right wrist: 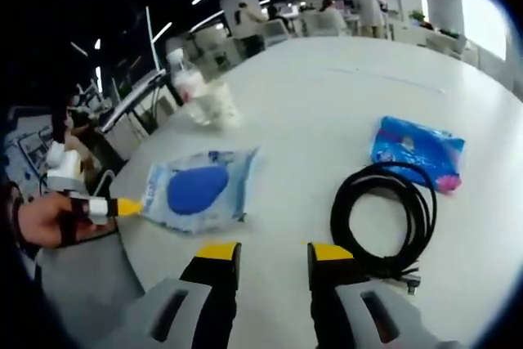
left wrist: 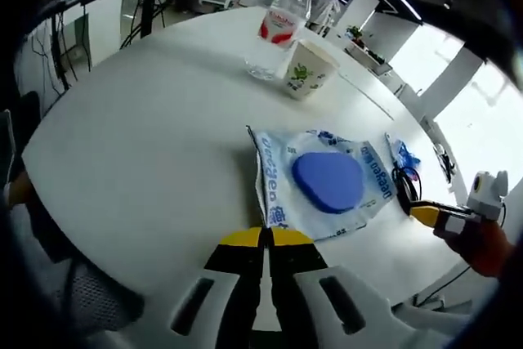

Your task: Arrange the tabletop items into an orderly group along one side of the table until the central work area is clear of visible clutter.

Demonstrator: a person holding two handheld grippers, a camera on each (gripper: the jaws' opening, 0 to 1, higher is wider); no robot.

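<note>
Desk (right wrist: pixel 327 87) inventory, w/ risks:
- Wipes pack (left wrist: pixel 323 181), desk centre; its edge sits at the tips of the left hand-held gripper (left wrist: pixel 268 239), jaws narrow, nr shut. Whether film is pinched: can't tell. Risk: thin film slips or tears if dragged.
- Cable coil (right wrist: pixel 382 217), 1 o'clock of right hand-held gripper (right wrist: pixel 265 252), jaws wide, empty. Risk: coil unwinds when lifted.
- Blue pouch (right wrist: pixel 418 151), just beyond coil.
- Cup (left wrist: pixel 308 69) + bottle (left wrist: pixel 282 22), far edge, 12 o'clock. Risk: tipping if nudged
</note>
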